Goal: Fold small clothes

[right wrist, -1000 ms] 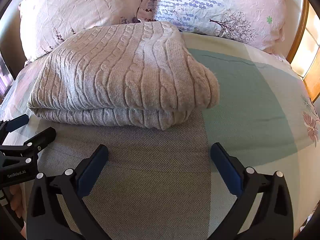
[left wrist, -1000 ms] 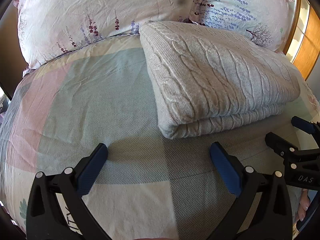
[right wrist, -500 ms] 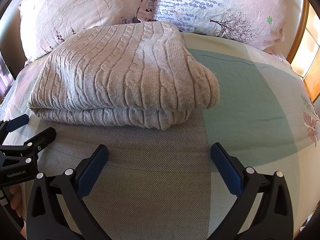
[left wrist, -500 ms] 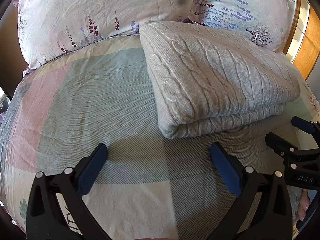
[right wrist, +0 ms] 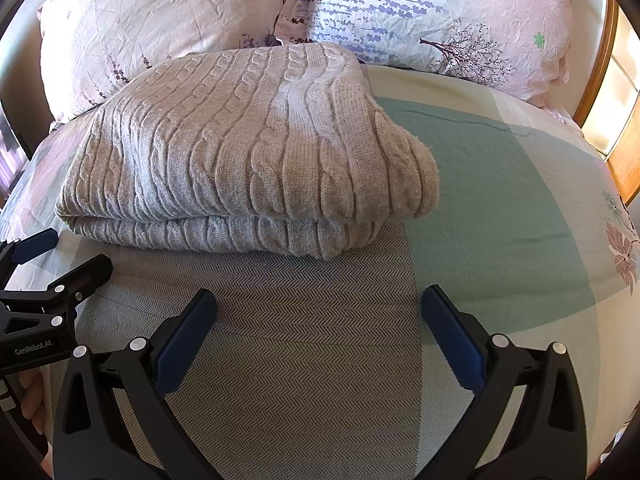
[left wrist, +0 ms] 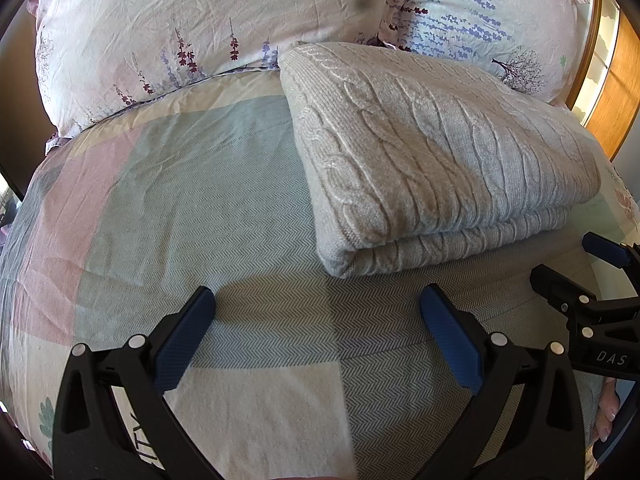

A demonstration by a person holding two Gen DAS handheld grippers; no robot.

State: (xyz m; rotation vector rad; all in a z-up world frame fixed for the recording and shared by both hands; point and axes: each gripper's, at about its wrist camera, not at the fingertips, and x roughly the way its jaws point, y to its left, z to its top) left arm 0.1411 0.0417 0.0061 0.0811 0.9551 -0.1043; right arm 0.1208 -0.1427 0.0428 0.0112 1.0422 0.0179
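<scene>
Sweater: grey cable-knit sweater (left wrist: pixel 436 152), folded double, ribbed, thick.
My left gripper (left wrist: pixel 318 328): spread, empty.
My right gripper (right wrist: pixel 318 328): spread, empty.
Right view only: green bedsheet panel (right wrist: pixel 492 184).

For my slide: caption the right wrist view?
Folded sweater on the bed; right gripper open before it.

The right gripper (left wrist: pixel 568 268), seen from the left gripper's camera, reads "DAS"; the left gripper (right wrist: pixel 66 252), seen from the right's, reads "GenRobot.AI".

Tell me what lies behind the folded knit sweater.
Behind the sweater two floral pillows lean side by side. Their lower edges and the bedspread beneath the sweater are covered.
</scene>
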